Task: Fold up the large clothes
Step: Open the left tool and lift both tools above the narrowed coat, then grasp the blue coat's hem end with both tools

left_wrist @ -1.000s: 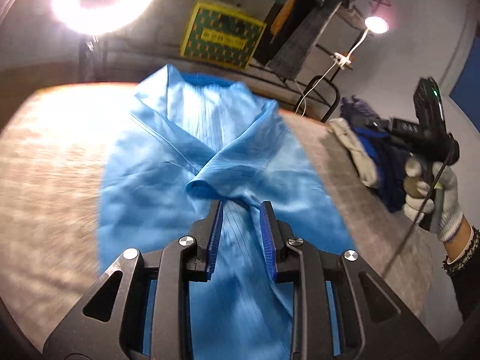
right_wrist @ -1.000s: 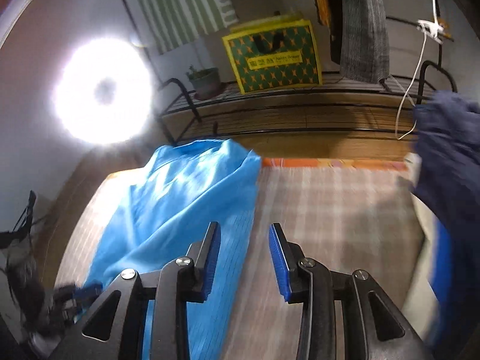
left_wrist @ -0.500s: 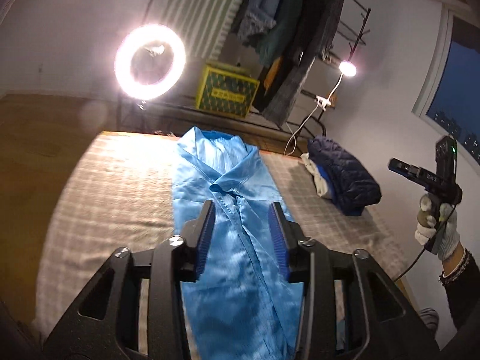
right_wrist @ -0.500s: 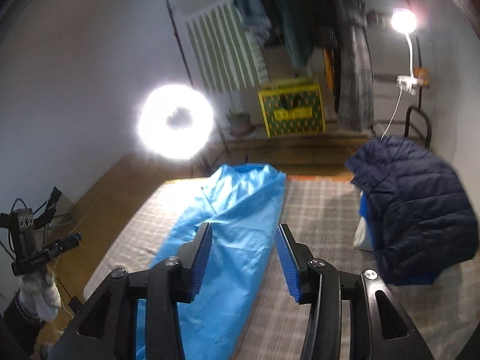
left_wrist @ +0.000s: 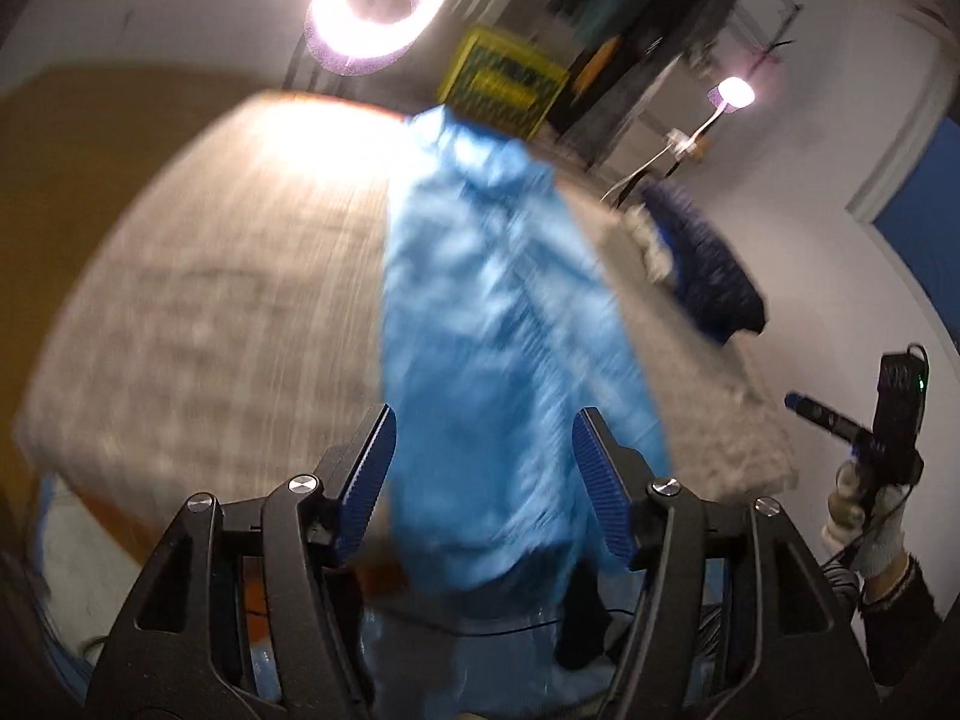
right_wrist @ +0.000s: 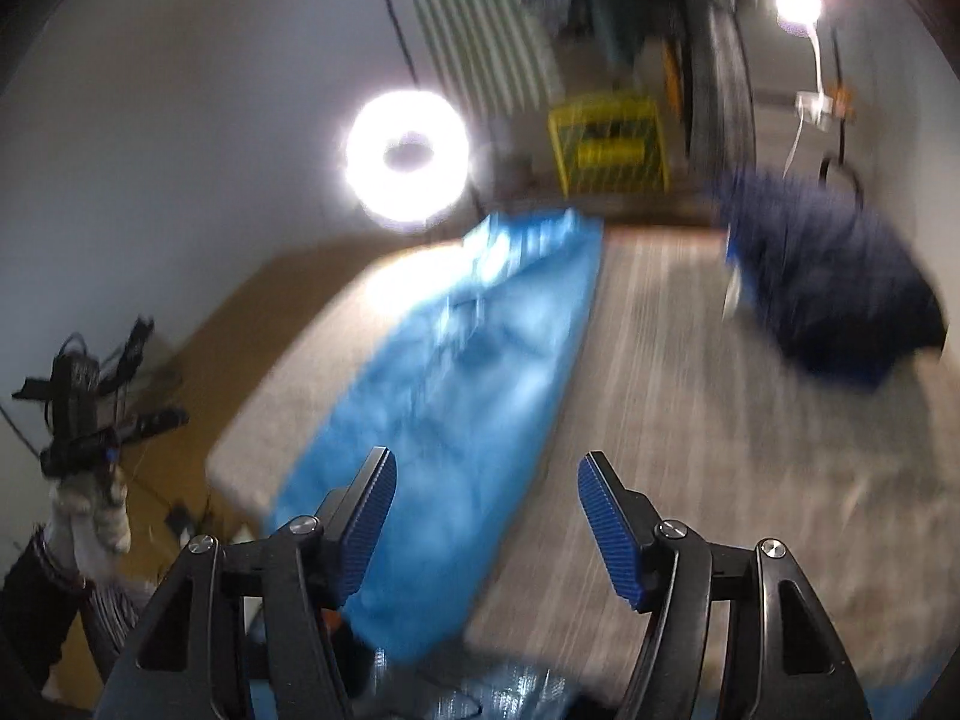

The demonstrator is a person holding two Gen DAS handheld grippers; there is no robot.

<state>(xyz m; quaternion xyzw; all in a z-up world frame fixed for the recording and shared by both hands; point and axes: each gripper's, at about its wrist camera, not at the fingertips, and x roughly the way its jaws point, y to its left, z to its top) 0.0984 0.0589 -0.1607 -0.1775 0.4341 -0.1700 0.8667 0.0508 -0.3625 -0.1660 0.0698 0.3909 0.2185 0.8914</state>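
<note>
Over the near edge of the bed is where both of your tools now hang, and that is the change: half a second ago the fingers stood narrower and higher above the long bright-blue shiny garment (left_wrist: pixel 498 324); now your left gripper (left_wrist: pixel 483 483) and right gripper (right_wrist: pixel 486 519) are each spread wide, holding nothing, and have dropped toward the hem. Both views are smeared, so you are mid-move. I judge the lengthwise fold is done, since the garment lies as a narrow strip running from 12 o'clock down to 6 o'clock on the grey checked bedcover (left_wrist: pixel 198 312), with its lower end hanging over the bed's near edge. The next step is probably taking that hem to fold it up toward the collar.

Going left to right in the left wrist view: the white ring light (left_wrist: pixel 377 0) glares at 12 o'clock, the yellow patterned box (left_wrist: pixel 501 84) sits just right of it, a small lamp (left_wrist: pixel 731 93) shines at 1 o'clock, and a dark navy padded jacket (left_wrist: pixel 711 264) lies at 2 o'clock, well apart from the blue strip. Your gloved right hand (left_wrist: pixel 867 525) shows at 4 o'clock.

Nothing lies on the garment itself. What may trouble you is the slick fabric sliding off the edge, and dark cables below the hem, too blurred to trace.
</note>
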